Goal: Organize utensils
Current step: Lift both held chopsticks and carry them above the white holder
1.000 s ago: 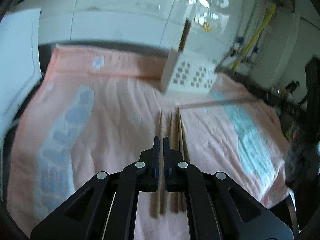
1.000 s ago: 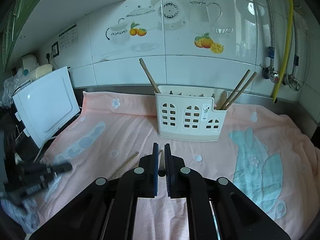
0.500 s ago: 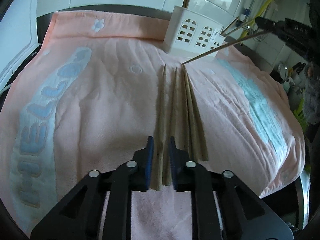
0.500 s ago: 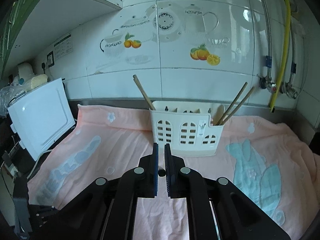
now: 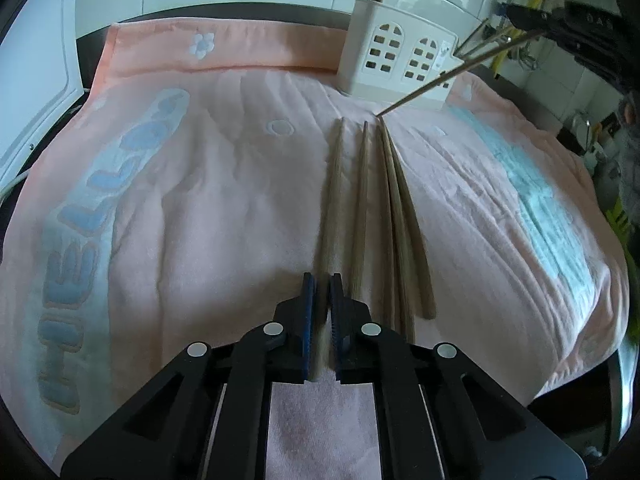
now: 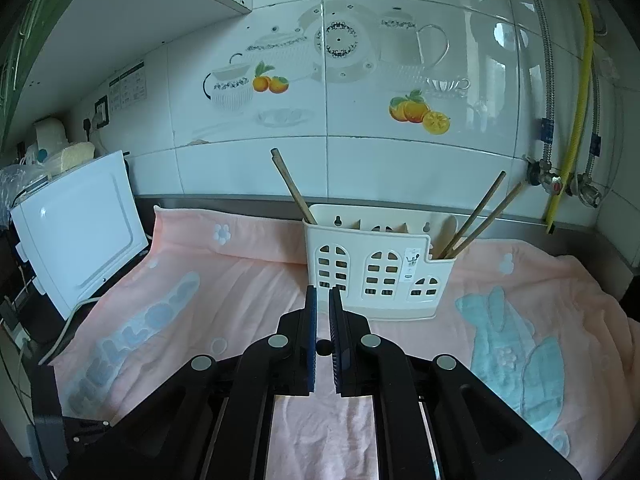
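Left jaws pinch the leftmost chopstick [image 5: 334,184]; right jaws closed, well short of the holder [image 6: 370,268].

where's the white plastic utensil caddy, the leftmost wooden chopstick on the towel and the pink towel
white plastic utensil caddy [image 6: 370,276], right wrist view, front wall
leftmost wooden chopstick [image 5: 335,184], left wrist view, mid shaft
pink towel [image 5: 224,208], left wrist view, bare patch

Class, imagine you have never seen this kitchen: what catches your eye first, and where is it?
Wooden chopsticks lie side by side on the pink towel. The left gripper has its jaws shut on the leftmost chopstick. Behind stands a white holder with more sticks, below tiles painted with oranges.
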A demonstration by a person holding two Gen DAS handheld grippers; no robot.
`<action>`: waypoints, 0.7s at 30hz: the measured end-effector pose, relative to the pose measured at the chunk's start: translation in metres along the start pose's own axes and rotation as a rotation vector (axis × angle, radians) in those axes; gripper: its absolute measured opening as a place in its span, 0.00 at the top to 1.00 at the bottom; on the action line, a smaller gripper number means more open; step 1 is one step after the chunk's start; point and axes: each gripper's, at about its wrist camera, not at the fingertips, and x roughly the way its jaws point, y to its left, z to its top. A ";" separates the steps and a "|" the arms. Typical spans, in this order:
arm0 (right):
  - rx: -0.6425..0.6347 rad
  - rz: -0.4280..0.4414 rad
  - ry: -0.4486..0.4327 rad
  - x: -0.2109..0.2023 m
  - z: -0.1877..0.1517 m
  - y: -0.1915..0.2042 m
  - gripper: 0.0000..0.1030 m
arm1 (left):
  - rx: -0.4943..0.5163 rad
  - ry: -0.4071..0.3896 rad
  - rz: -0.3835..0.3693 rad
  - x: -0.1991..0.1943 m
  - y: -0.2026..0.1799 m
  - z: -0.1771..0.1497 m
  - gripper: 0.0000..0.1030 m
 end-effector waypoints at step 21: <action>0.009 0.088 0.002 -0.018 0.055 -0.020 0.94 | 0.039 -0.270 -0.149 -0.066 -0.015 0.106 0.95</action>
